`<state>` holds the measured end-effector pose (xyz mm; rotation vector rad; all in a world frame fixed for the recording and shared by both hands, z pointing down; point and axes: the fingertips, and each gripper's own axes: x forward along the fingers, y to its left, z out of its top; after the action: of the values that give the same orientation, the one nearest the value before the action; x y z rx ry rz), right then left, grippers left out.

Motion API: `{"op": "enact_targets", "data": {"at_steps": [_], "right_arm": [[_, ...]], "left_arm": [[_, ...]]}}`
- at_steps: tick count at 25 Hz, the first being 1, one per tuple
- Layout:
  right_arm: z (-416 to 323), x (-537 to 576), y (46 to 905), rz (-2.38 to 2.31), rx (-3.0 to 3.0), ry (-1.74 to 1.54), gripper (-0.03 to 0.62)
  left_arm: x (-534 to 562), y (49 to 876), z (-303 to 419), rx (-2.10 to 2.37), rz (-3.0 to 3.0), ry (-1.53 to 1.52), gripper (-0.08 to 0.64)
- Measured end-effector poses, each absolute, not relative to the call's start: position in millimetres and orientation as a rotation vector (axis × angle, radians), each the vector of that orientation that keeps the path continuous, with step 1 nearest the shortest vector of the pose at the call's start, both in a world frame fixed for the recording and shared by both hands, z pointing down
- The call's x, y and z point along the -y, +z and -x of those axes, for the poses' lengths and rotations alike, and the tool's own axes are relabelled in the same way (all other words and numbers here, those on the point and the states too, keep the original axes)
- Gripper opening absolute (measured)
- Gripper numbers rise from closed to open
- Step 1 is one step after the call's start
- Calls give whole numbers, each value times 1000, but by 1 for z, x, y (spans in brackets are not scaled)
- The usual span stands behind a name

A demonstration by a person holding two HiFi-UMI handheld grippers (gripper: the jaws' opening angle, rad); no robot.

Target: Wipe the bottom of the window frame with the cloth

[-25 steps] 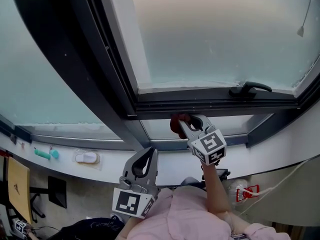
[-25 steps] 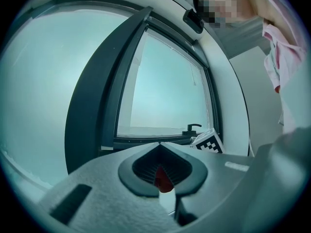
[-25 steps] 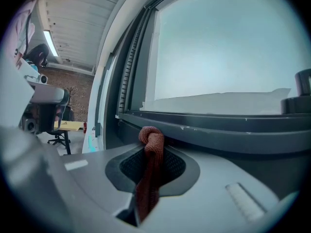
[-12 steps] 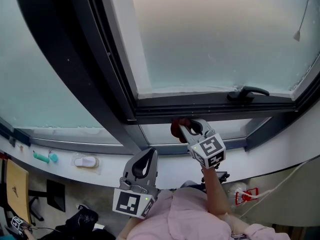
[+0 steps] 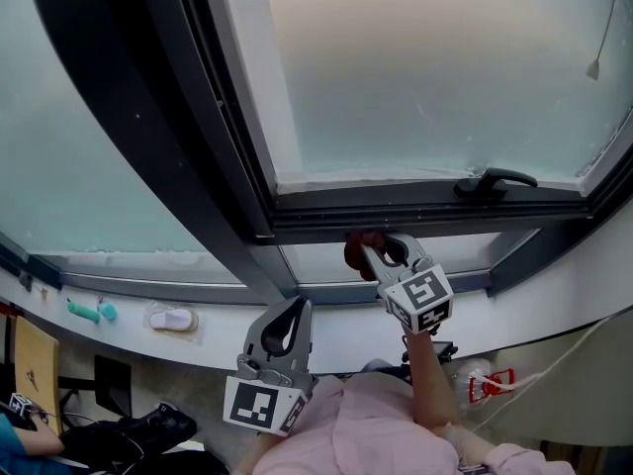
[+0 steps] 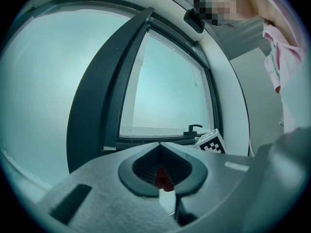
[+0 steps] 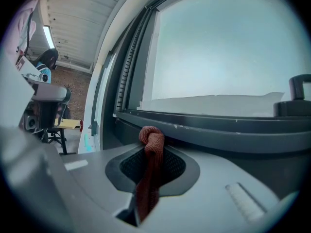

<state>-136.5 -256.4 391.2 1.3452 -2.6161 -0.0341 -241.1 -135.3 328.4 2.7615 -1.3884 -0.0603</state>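
Note:
A rust-red cloth [image 5: 355, 252] bunches at the tip of my right gripper [image 5: 369, 249], which is shut on it. The cloth sits just under the dark bottom bar of the window frame [image 5: 425, 216], close to it or touching. In the right gripper view the cloth [image 7: 151, 139] stands knotted between the jaws of the right gripper [image 7: 149, 152], right below the frame bar [image 7: 218, 130]. My left gripper [image 5: 294, 305] hangs lower and to the left, shut, with nothing in it. In its own view the left gripper [image 6: 158, 144] points up at the window.
A black window handle [image 5: 495, 179] sits on the frame to the right. A teal object [image 5: 84, 311] and a white object [image 5: 170, 317] lie on the pale sill at the left. A blind cord pull [image 5: 593, 66] hangs at top right. A red item [image 5: 485, 382] lies below.
My right gripper has slid the cloth slightly to the right under the frame bar. The left gripper has stayed put. A person's legs have come into view at lower left.

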Motion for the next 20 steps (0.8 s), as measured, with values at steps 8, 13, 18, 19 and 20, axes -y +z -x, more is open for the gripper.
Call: {"op": "enact_targets", "data": {"at_steps": [8,13,18,19,20], "right_arm": [[125,255,390,-1349,2620,-36,51],[112,254,392,-1353,2646,-18,51],[113,255,393,-1291,2680,-18,51],[113,255,392,-1282,2686,-17,51],[113,255,392,-1272,2693,-16,51]], "left_arm": [[128,330,230,1403,-2758,-42,1],[127,319,211,1417,-2792,-106,0],[121,316,184,1417,-2793,-108,0],[119,317,178,1416,-2789,-103,0],[117,318,172,1418,-2782,-102,0]]}}
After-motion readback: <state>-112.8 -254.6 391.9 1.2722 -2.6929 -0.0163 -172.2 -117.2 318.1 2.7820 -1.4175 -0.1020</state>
